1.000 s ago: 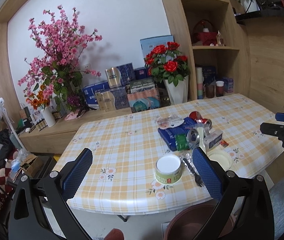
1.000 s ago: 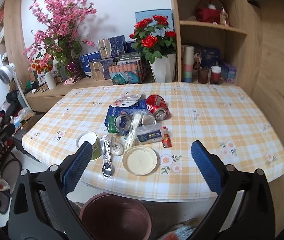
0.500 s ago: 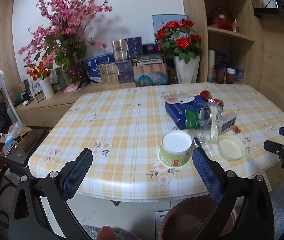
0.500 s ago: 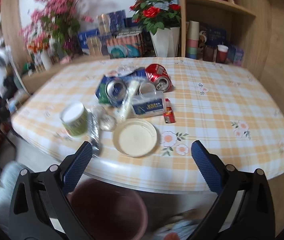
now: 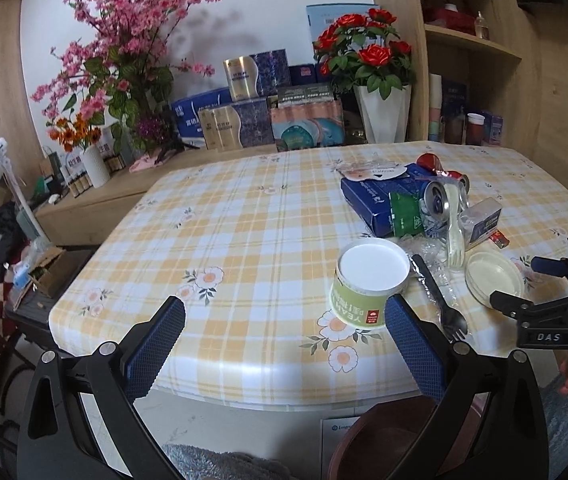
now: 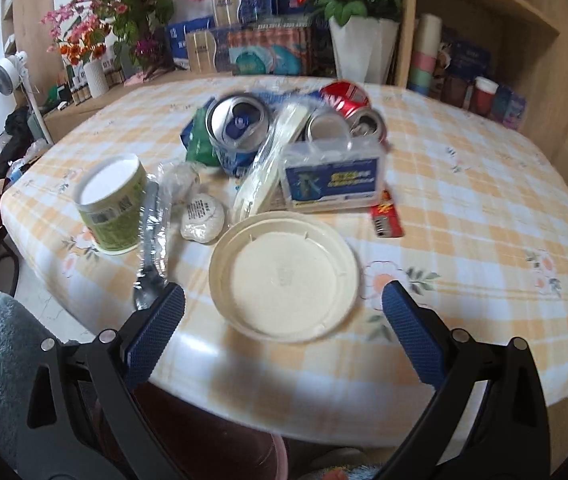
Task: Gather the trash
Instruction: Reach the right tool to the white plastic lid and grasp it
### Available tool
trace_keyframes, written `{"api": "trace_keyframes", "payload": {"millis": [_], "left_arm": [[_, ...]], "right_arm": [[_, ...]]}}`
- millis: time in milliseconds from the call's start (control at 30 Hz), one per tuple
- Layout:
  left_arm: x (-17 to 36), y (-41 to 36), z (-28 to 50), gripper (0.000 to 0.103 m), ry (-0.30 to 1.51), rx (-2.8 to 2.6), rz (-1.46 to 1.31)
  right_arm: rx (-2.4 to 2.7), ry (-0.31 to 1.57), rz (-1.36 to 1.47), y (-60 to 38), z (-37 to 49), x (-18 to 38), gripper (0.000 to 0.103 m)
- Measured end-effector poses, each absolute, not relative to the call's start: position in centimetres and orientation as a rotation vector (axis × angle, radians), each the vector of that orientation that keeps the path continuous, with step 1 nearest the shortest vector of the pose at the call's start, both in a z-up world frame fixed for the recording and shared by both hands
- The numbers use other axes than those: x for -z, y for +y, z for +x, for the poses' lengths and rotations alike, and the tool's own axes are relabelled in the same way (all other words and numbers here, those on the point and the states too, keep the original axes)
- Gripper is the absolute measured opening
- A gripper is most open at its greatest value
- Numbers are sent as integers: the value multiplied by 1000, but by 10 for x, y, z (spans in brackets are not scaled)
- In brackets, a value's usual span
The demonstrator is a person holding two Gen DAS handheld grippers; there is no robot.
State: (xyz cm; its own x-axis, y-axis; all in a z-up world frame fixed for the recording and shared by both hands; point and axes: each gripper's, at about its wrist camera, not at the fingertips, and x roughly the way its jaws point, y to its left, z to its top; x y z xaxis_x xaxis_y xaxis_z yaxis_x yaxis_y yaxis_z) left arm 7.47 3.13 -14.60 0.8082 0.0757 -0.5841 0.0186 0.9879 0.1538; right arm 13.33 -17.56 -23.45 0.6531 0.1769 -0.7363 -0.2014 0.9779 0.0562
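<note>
Right wrist view: right gripper [image 6: 283, 320] spread wide, empty, hovering over near table [image 6: 484, 240] edge. Bin [image 6: 212, 432] below edge, dark red. Just ahead between fingers: cream lid [image 6: 284, 276], flat, light, thin plastic, likely slippery; pinch at raised rim. Left of it wrapped spoon [image 6: 150, 240], green cup [image 6: 110, 204], upright, light, crushable. Farther: clear box [image 6: 334, 174], cans [image 6: 238, 128], stiff but dented. Left gripper [image 5: 284, 332] also spread, empty, near cup.

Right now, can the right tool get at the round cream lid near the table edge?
Probably yes. The right tool is open and lined up with the lid, which lies flat at the table edge, nothing between them.
</note>
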Motion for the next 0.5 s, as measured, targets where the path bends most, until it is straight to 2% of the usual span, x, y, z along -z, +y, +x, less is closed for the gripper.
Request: {"api": "trace_keyframes", "payload": {"millis": [500], "left_arm": [[168, 14, 86, 98, 701, 88, 119]], "right_arm": [[-240, 885, 38, -187, 157, 250, 97]]}}
